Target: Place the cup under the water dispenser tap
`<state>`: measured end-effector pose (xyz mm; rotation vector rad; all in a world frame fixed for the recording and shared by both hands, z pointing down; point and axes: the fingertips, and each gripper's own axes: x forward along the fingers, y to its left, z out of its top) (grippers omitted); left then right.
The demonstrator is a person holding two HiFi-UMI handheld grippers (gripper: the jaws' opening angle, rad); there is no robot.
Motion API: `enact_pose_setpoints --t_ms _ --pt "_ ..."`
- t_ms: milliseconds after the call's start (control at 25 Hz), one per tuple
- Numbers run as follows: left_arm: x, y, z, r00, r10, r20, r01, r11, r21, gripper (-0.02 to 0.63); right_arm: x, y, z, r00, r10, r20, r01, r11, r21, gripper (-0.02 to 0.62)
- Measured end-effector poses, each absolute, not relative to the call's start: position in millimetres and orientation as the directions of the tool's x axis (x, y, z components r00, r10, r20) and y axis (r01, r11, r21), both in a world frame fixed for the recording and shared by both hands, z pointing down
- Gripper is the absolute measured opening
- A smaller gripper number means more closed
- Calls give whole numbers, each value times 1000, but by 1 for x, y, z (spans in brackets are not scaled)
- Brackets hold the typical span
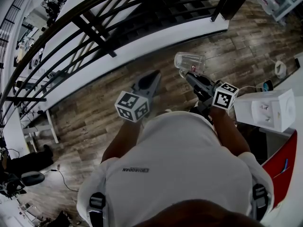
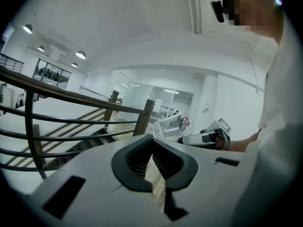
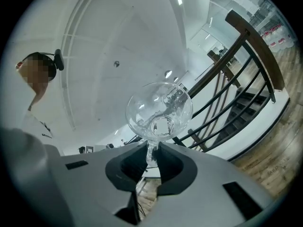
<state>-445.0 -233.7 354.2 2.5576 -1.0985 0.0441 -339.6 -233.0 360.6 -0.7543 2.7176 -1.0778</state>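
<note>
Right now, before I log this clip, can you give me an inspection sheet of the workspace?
Surface: wooden floor; no tabletop seen.
Job's things: clear cup, held in the air, tipped sideways; dispenser tap not identified.
Clutter: white box-shaped unit at the person's right.
Grippers: left gripper shut, empty; right gripper shut on the cup's handle.
Cables: dark cable on the floor, lower left.
Surroundings: black railing, stairs beyond.
</note>
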Motion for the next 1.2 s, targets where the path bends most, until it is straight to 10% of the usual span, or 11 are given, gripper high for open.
enact_pose_setpoints --t_ms 1200 --pt "-416 -207 349 763 -631 144 -642 -709 294 -5 -312 -194 355 -814 -576 70 -476 593 -649 52"
